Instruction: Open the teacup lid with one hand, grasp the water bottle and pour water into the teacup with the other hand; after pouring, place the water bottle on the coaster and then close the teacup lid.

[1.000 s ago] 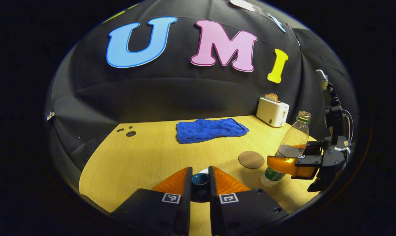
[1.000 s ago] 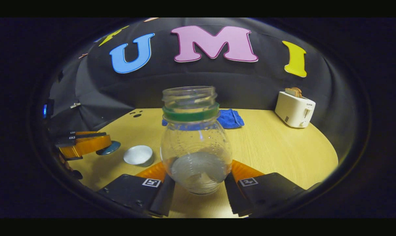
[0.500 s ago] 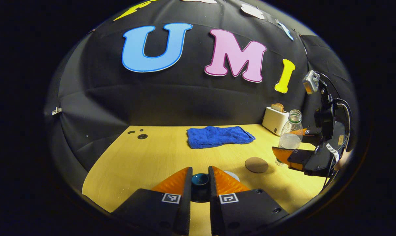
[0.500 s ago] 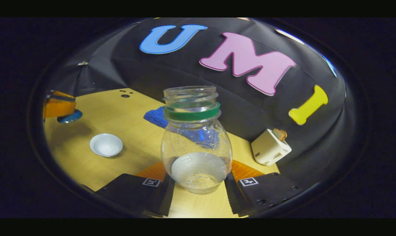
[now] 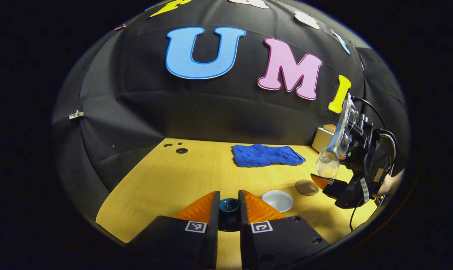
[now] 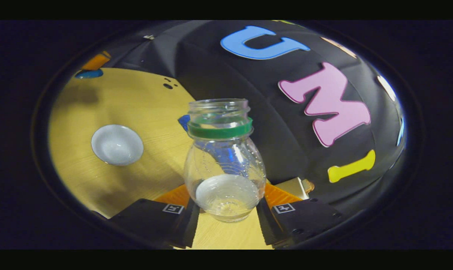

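Observation:
My left gripper (image 5: 228, 195) is shut on the knob of the blue teacup lid (image 5: 228, 205), held above the table's front edge. The white teacup (image 5: 277, 200) stands uncovered just right of its fingers, with the round brown coaster (image 5: 306, 186) behind it. My right gripper (image 6: 226, 198) is shut on the clear, uncapped water bottle (image 6: 224, 161) with a green neck ring. It holds the bottle tilted in the air, with the teacup (image 6: 117, 144) below to the left. From the left gripper view, the right gripper (image 5: 326, 180) and bottle (image 5: 327, 167) hang beyond the coaster.
A blue towel (image 5: 267, 155) lies at the back of the wooden table (image 5: 166, 180), and a white toaster (image 5: 322, 137) stands at the back right. Small holes (image 5: 181, 150) mark the table's far left. A hand (image 5: 389, 183) holds the right gripper.
The right gripper has lifted the bottle off the table and rolled it over toward the teacup. The left gripper has carried the lid leftward, uncovering the cup to its right.

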A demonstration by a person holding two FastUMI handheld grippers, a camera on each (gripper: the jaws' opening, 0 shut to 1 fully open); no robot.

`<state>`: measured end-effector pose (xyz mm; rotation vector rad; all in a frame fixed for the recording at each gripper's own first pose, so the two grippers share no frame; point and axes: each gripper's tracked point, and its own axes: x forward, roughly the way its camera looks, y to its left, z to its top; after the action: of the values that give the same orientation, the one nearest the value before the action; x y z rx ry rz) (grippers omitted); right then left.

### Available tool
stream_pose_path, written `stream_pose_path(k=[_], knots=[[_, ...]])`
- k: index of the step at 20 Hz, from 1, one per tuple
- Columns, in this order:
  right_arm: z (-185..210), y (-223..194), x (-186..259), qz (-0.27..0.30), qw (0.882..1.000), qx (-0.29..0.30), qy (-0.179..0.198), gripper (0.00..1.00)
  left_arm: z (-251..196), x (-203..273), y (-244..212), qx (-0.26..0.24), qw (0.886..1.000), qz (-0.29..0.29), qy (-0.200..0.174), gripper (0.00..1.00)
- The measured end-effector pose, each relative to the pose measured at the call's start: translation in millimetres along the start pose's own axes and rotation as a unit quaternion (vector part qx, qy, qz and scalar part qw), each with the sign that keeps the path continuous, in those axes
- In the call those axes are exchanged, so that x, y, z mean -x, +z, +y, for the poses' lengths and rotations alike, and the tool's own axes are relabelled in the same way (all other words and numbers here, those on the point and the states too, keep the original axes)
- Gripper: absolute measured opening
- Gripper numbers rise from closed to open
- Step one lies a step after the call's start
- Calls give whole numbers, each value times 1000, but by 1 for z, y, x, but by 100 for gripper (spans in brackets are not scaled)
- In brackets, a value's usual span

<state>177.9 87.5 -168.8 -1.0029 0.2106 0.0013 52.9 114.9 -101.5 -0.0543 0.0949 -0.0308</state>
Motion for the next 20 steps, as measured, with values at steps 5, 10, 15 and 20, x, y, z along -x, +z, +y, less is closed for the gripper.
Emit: stream_pose_path(k=[5, 10, 15, 20], knots=[[13, 8, -13, -11, 999, 47, -2, 71, 17, 3, -7, -1, 1000, 9, 6, 25], [8, 11, -33, -9, 992, 119, -34, 71, 22, 1, -8, -6, 1000, 11, 1, 29], [7, 7, -38, -8, 985, 168, -45, 71, 25, -1, -9, 0, 1000, 11, 0, 29], [16, 13, -42, -24, 977, 209, -41, 71, 26, 1, -10, 12, 1000, 11, 6, 29]])
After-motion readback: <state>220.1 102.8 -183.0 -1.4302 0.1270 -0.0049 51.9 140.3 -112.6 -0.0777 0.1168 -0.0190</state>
